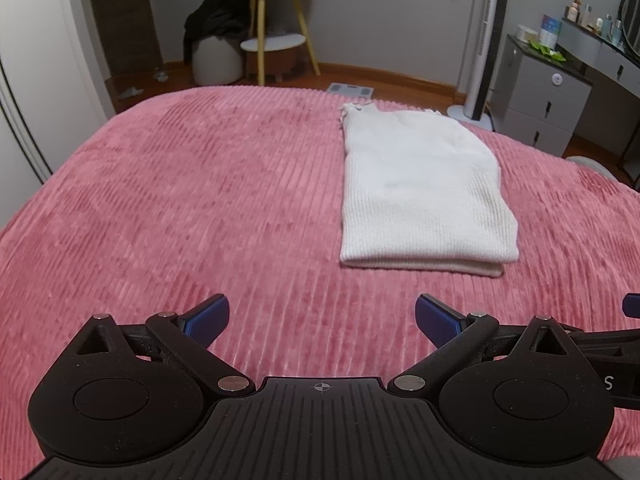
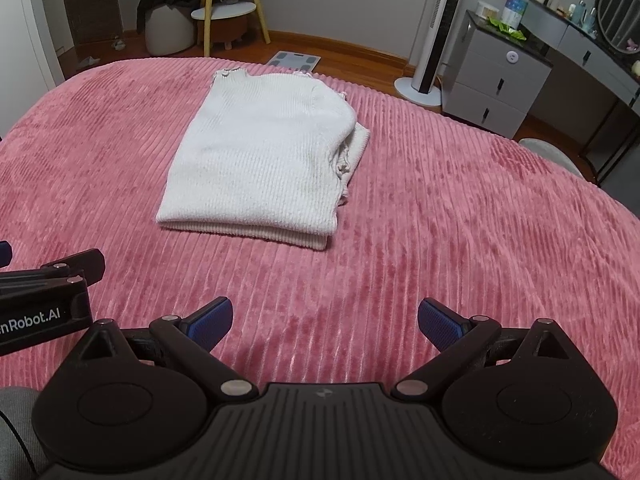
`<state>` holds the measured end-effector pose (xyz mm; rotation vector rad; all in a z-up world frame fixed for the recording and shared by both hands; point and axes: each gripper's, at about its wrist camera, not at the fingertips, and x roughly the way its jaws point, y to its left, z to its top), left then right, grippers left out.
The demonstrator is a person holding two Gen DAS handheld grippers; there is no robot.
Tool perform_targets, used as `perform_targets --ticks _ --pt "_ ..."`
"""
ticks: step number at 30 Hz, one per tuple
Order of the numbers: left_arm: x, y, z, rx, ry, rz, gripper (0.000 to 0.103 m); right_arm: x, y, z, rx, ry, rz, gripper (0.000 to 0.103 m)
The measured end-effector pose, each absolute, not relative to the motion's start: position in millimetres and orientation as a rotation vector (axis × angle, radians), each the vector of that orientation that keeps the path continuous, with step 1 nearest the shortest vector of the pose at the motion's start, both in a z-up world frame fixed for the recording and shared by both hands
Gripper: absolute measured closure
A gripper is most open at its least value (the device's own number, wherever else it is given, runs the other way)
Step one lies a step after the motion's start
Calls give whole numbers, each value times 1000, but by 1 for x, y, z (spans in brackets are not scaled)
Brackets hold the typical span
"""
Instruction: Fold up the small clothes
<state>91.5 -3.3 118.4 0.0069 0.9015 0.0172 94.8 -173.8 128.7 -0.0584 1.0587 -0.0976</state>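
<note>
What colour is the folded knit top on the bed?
White, or slightly off-white, with a fine ribbed knit. The folded knit top shows best in the right wrist view.

A pink ribbed blanket [image 1: 200,200] is covering the bed. Beyond it, a white tower fan [image 2: 434,32] is standing on the wood floor beside a grey drawer unit [image 2: 496,80]. A bathroom scale [image 2: 295,61] is lying near a yellow-legged side table [image 1: 276,20].

Pink bed cover [image 1: 200,200]; folded white knit top [image 1: 420,196] on it.
</note>
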Motion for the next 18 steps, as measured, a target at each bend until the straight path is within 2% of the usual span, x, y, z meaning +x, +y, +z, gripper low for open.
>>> perform_targets --ticks 18 --pt "90 -4 117 -1 902 14 1 93 -176 131 -57 1048 -105 4"
